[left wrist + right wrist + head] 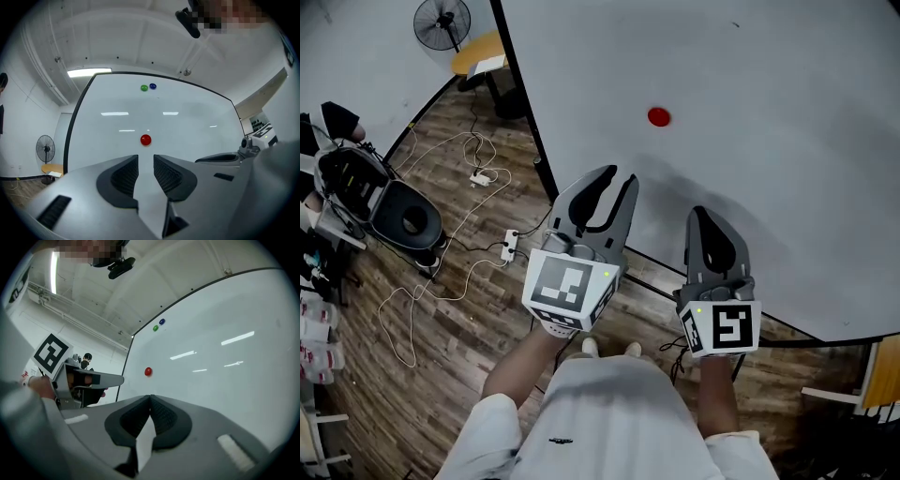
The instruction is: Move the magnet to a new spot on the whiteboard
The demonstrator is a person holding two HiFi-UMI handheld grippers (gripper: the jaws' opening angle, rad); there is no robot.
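Note:
A round red magnet (pixel 658 116) sticks on the whiteboard (pixel 787 159), apart from both grippers. In the left gripper view the red magnet (pixel 146 139) sits just above the gap of my left gripper (pixel 146 159). That left gripper (pixel 617 176) is open, with nothing between its jaws, and stands short of the board's lower edge. My right gripper (pixel 701 214) is shut and empty, its tip over the board's lower part. From the right gripper (pixel 150 397) the red magnet (pixel 148 371) lies ahead, slightly higher on the board.
A green magnet (pixel 144 87) and a blue magnet (pixel 153 86) sit together near the board's top edge. On the wooden floor to the left lie cables (pixel 478 175), a black seat (pixel 403 216) and a standing fan (pixel 442 22). A person (pixel 86 359) stands far off.

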